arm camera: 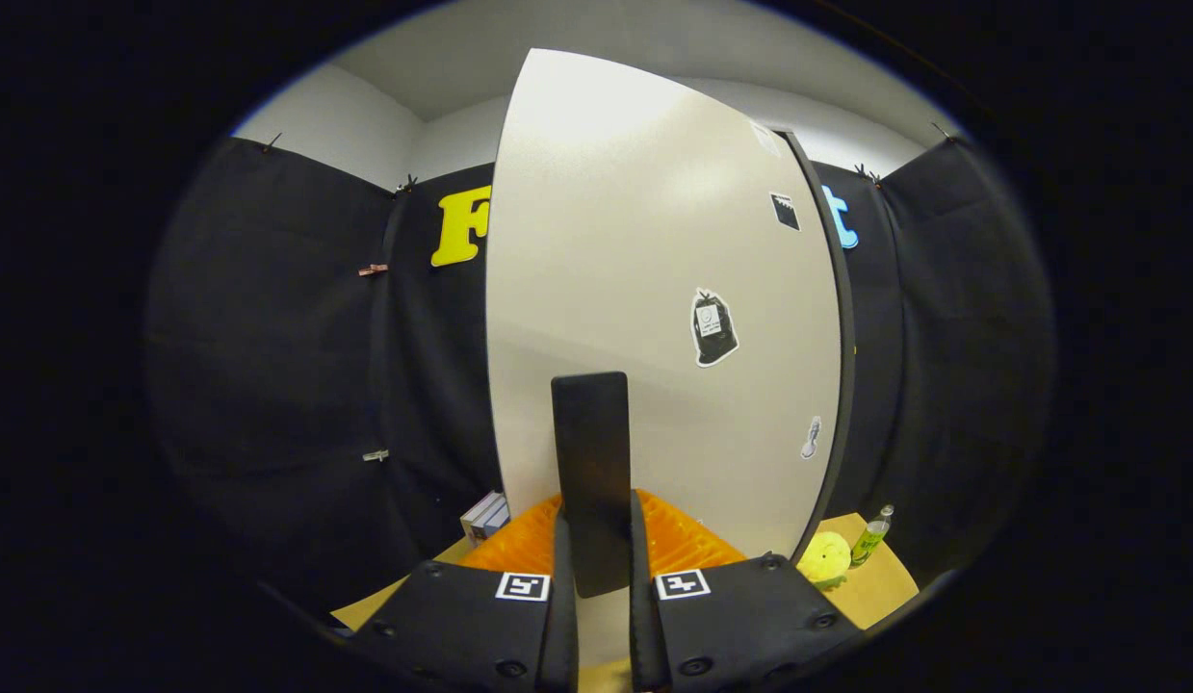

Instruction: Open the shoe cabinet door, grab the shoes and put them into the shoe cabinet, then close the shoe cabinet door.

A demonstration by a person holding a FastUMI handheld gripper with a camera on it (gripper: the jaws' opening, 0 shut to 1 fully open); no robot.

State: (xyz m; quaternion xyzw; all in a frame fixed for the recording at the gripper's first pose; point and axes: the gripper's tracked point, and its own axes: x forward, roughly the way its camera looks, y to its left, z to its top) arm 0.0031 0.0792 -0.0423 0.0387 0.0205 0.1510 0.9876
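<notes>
The white shoe cabinet door [654,289] stands upright close in front of me, with a few small stickers on its face. A flat black handle [590,452] sticks out from the door's lower part and runs down between my fingers. My gripper [601,568] is shut on this handle, with both fingers [563,577] pressed against its sides. A dark edge [843,337] runs down the door's right side. Whether the door is ajar cannot be told from here.
Right of the door, a yellow round object [824,558] and a small green bottle [871,535] rest on a tan surface [880,587]. A small white box [484,517] lies at the door's lower left. Black cloth walls close in both sides.
</notes>
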